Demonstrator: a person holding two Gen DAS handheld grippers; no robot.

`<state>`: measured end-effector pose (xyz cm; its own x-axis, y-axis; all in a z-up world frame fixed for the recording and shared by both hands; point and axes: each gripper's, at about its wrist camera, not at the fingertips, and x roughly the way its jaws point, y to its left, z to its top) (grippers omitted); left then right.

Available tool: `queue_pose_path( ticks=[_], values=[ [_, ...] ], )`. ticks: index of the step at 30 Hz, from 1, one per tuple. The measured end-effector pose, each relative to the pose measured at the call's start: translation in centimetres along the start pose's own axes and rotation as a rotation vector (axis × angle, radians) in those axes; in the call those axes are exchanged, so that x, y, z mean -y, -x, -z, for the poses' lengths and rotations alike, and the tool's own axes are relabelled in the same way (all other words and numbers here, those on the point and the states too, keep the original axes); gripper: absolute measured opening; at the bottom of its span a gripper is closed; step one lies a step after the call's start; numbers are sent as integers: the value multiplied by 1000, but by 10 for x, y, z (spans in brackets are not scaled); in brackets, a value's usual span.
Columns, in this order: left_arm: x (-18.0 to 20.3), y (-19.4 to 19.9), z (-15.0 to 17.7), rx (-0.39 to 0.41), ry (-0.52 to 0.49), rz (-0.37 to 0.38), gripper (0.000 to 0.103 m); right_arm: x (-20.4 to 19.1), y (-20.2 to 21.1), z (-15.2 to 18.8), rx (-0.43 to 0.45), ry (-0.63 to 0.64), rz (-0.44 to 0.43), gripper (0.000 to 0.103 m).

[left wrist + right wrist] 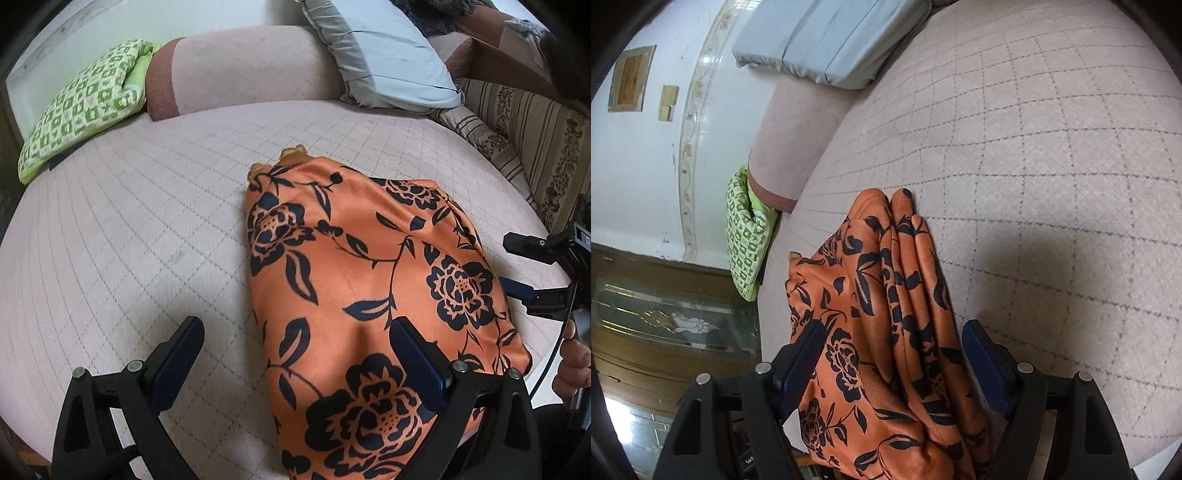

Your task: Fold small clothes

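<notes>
Right, both claws open, nothing gripped.

Left claw (295, 354): jaws spread wide, straddling the left edge of the garment (369, 280). One finger is over bare bed (147, 221), the other over the cloth near its close end. Can't tell if the pads touch the fabric or just hover. My read: it's lined up to pin or pick that edge for the next fold.

Right claw (892, 354): also spread, with the bunched edge of the garment (886, 332) running between the fingers. The jaws stand clear of the cloth on the right side; on the left the finger overlaps it in view, contact unclear. Camera is rolled sideways, so the claw comes in edge-on from the right of the garment, probably to close across the stacked layers at once. In the left view the right claw (517, 266) sits just beside the garment's right edge.

Garment: orange with dark floral print, lying on the quilted pink bed, already doubled over. The right view shows several layers stacked in ridges. Slippery-looking satin, so layers may slide if only the top one gets pinched.

Farther out: green patterned cushion (85, 103) at the bed's far left, well apart from the garment. Grey pillow (384, 55) leaning at the back. Neither is in the way.

Judgement: mid-fold, next grasp not yet made.
</notes>
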<state>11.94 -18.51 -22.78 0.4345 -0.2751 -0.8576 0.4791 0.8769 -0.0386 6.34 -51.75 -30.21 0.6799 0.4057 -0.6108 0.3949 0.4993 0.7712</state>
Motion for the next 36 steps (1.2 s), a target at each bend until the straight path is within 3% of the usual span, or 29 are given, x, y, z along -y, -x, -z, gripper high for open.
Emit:
queue_pose_path(
  ticks=[11,27,36],
  values=[
    [11,-4,-10,23,-45,-22,101,-7,-17,0,-39,26,30,79],
    [13,-25,-10,-16,-39,6,101,5,-30,-2,-79,35,63,80],
    [-5,-52,-8,-129,79,188,101,-2,-48,-2,-100,59,32,79]
  ],
)
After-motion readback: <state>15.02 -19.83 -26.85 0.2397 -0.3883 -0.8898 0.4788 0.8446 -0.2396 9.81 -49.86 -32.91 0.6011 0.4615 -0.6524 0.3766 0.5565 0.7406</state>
